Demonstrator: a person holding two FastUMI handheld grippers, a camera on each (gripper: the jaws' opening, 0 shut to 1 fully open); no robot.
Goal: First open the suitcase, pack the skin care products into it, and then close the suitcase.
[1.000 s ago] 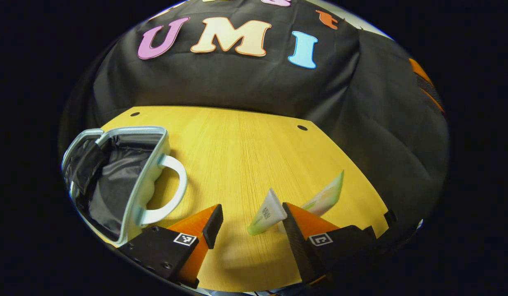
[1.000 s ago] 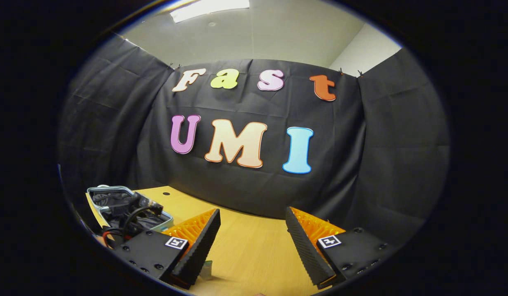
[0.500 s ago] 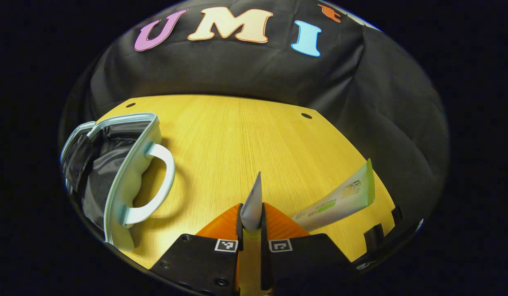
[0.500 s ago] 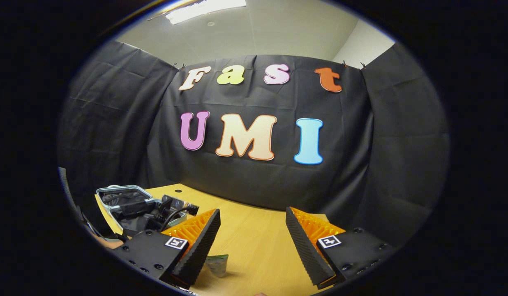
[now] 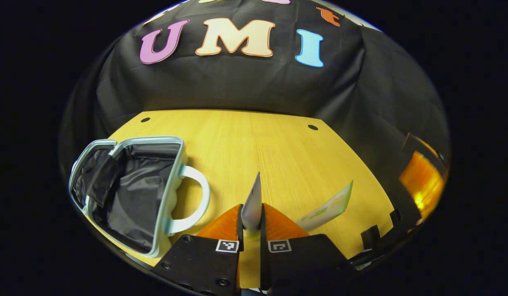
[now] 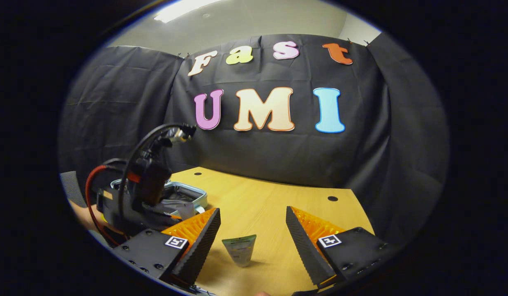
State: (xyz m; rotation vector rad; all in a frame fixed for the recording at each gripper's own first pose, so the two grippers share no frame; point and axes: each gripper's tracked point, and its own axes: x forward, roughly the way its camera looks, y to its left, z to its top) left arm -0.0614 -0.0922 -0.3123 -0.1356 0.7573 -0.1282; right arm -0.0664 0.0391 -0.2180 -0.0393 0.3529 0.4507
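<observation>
Pinching a skincare tube [image 5: 252, 199] edge-on between both fingers of my left gripper [image 5: 250, 222], crimped end sticking up past the tips, held above the wooden table [image 5: 254, 144]. Second tube [image 5: 326, 206] lies flat on the table just off to the right of my left gripper; from the right gripper view that same tube [image 6: 240, 250] sits between my right gripper's [image 6: 252, 240] fingers, which are spread wide and touching nothing. Suitcase [image 5: 132, 191] is over on the left side of the table, lid open, dark lining showing, white handle [image 5: 192, 197] pointing toward the middle of the table. In the right gripper view I can see my left gripper [image 6: 145, 193], cables looping off it, in front of the suitcase [image 6: 184, 197].
</observation>
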